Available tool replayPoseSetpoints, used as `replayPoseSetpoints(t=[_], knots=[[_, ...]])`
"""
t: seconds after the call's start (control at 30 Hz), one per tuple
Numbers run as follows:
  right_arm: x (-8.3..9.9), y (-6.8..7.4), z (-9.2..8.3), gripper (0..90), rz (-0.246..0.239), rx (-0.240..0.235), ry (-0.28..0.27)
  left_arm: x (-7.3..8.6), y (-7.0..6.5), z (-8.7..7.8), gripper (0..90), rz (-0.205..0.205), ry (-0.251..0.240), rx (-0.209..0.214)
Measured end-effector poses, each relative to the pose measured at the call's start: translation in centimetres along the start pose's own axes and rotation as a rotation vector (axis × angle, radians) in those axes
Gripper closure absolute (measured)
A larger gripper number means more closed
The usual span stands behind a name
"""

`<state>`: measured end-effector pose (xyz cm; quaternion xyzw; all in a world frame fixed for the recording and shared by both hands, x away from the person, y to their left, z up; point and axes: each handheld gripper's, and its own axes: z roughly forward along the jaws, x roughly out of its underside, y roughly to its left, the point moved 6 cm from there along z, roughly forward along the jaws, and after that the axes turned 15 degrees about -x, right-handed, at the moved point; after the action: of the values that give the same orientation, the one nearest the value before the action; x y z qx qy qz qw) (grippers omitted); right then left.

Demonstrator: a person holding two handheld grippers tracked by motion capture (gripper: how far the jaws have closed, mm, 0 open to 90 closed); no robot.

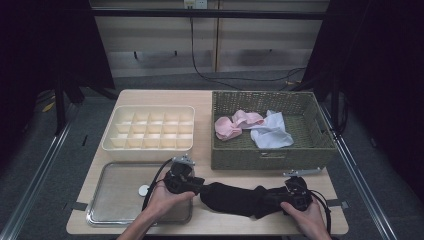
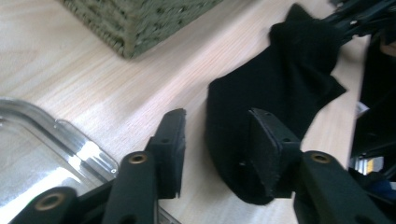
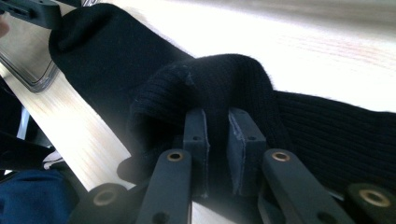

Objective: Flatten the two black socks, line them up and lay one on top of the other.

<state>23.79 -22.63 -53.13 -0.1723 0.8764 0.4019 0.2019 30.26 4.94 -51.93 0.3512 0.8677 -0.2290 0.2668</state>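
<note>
A black sock point(image 1: 235, 198) lies on the counter point(image 1: 202, 100) at 6 o'clock. Right tongs point(image 3: 217, 140) pinch its ribbed cuff; left tongs point(image 2: 215, 142) stand half-open around the toe, not gripping. Likely folding has barely begun; the divided organiser point(image 1: 150, 127) at 10 o'clock waits.

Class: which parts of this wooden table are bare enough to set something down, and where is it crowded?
Bare: the clear rectangular tray, and the wood strip between the cream compartment organiser and the green wicker basket. Crowded: the front edge, where both grippers work the black sock.
</note>
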Motion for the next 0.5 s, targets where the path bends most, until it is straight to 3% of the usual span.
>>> replayPoseSetpoints(t=[0.1, 0.17, 0.23, 0.43, 0.5], knots=[[0.0, -0.1, 0.2, 76.7, -0.006, -0.008, 0.001, 0.2, -0.3, 0.6, 60.3, 0.016, 0.025, 0.013], [-0.1, 0.1, 0.1, 68.7, -0.005, -0.021, 0.001, 0.3, -0.4, 0.9, 74.4, 0.027, 0.032, 0.009], [-0.2, 0.3, -0.5, 66.6, -0.014, -0.012, -0.01, 0.3, -0.4, 0.8, 87.2, 0.027, 0.041, 0.033], [-1.0, 0.4, -3.2, 72.9, -0.003, -0.005, -0.098, 0.6, 0.3, -0.3, 89.2, 0.015, 0.033, 0.008], [-0.9, 0.1, -2.9, 71.1, 0.002, 0.021, -0.083, 0.8, 0.3, -0.5, 89.1, 0.008, 0.032, 0.018]])
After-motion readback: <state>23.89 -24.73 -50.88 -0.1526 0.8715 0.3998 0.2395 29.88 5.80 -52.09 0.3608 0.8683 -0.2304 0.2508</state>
